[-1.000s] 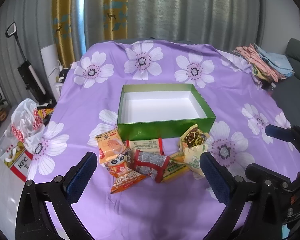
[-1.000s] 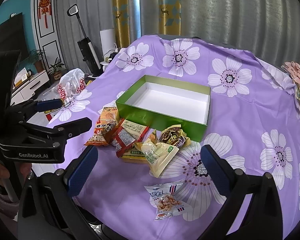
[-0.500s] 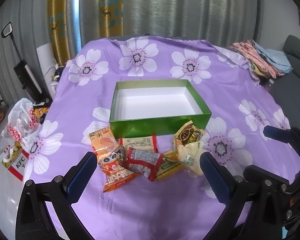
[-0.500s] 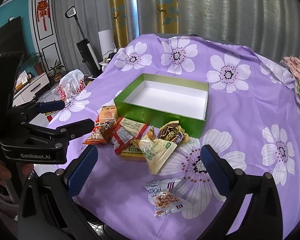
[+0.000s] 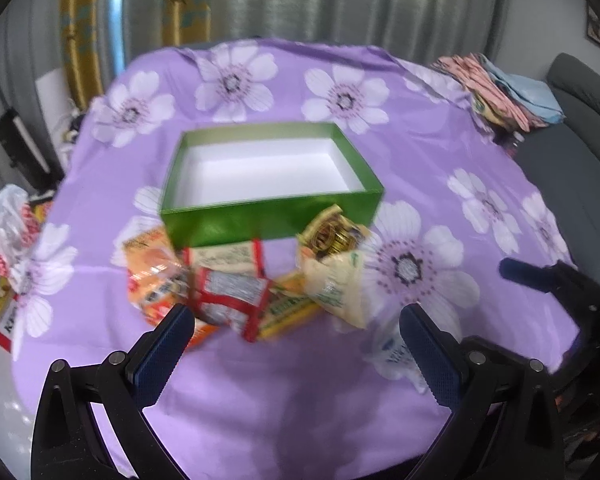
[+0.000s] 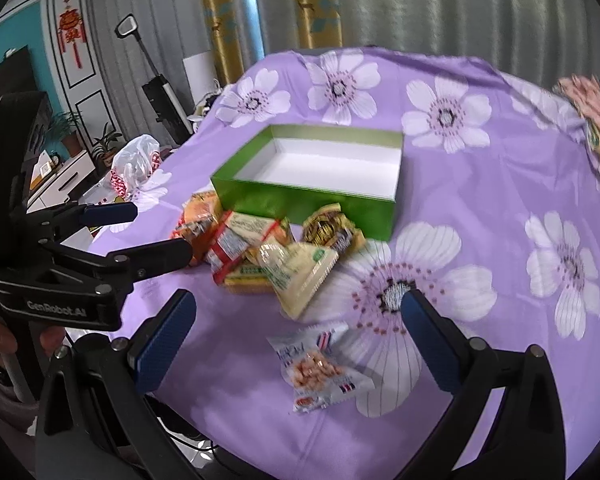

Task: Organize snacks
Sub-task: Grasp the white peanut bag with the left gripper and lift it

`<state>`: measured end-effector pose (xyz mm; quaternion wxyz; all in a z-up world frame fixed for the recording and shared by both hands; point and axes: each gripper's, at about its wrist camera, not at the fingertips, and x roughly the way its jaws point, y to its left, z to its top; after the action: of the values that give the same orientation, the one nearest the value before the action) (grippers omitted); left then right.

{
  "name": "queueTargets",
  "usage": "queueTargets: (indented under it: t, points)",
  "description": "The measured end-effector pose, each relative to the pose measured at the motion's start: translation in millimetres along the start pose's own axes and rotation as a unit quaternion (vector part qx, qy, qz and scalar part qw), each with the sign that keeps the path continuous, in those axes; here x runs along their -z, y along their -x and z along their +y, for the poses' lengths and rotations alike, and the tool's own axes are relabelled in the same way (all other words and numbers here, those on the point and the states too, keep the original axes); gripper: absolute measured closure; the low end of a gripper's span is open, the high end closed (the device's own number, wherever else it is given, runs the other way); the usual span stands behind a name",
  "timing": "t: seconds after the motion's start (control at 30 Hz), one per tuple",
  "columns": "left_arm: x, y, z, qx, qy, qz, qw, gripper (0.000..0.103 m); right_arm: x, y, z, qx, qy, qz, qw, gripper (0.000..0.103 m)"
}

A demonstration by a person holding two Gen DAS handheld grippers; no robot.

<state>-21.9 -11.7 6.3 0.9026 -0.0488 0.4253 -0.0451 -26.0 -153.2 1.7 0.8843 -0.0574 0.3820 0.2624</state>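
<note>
An empty green box (image 5: 268,216) (image 6: 312,196) with a white inside stands on the purple flowered cloth. Several snack packets lie in a heap in front of it: an orange one (image 5: 152,272) (image 6: 198,216), a red-edged one (image 5: 230,292) (image 6: 230,246), a pale yellow one (image 5: 334,284) (image 6: 296,270) and a gold-brown one (image 5: 332,236) (image 6: 330,230). A white peanut packet (image 6: 316,364) (image 5: 392,354) lies apart, nearer the edge. My left gripper (image 5: 296,354) is open, just short of the heap. My right gripper (image 6: 298,344) is open above the peanut packet.
The left gripper's body (image 6: 80,264) reaches in from the left in the right wrist view. Folded clothes (image 5: 504,88) lie at the table's far right. A white plastic bag (image 5: 8,224) and a KFC box sit left of the table. A vacuum (image 6: 164,96) stands behind.
Both grippers have moved forward and down towards the snacks; the heap and the peanut packet now look larger and closer. Nothing has been taken hold of.
</note>
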Motion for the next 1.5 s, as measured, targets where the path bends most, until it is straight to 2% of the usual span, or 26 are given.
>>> queueTargets:
  t: [0.2, 0.3, 0.4, 0.6, 0.67, 0.7, 0.73, 0.9, 0.93, 1.17, 1.33, 1.5]
  points:
    - [13, -27, -10, 0.067, 0.001, 0.047, 0.9966, 0.001, 33, -14, -18, -0.003, -0.027, 0.031, 0.999, 0.000]
    - [22, -44, -15, 0.109, 0.003, 0.076, 0.9912, 0.001, 48, -18, -23, -0.002, -0.035, 0.038, 0.999, 0.001]
    - [29, -55, -21, 0.139, 0.004, 0.095, 0.9857, 0.001, 62, -24, -32, -0.020, -0.058, 0.051, 0.997, 0.004]
    - [33, -68, -32, 0.188, 0.006, 0.102, 0.9767, 0.001, 76, -42, -36, -0.038, -0.068, 0.065, 0.995, 0.015]
    - [32, -74, -35, 0.197, 0.007, 0.105, 0.9747, 0.001, 77, -48, -36, -0.044, -0.069, 0.067, 0.994, 0.025]
    - [32, -77, -37, 0.203, 0.007, 0.107, 0.9732, 0.003, 77, -51, -37, -0.047, -0.070, 0.068, 0.994, 0.027]
    - [31, -81, -38, 0.206, 0.007, 0.109, 0.9725, 0.004, 77, -54, -37, -0.049, -0.071, 0.071, 0.994, 0.031]
    - [35, -99, -45, 0.213, 0.003, 0.142, 0.9668, 0.039, 76, -64, -36, -0.058, -0.065, 0.084, 0.993, 0.061]
    - [36, -102, -45, 0.215, 0.006, 0.146, 0.9656, 0.041, 77, -67, -35, -0.055, -0.061, 0.091, 0.992, 0.065]
    - [33, -96, -41, 0.223, 0.001, 0.129, 0.9662, 0.044, 76, -70, -35, -0.052, -0.060, 0.084, 0.993, 0.072]
    - [16, -72, -40, 0.224, -0.015, 0.085, 0.9706, 0.044, 61, -57, -28, -0.051, -0.039, 0.062, 0.996, 0.072]
    - [-18, -57, -26, 0.219, -0.013, 0.043, 0.9747, 0.044, 27, -48, -20, -0.046, -0.012, 0.024, 0.999, 0.072]
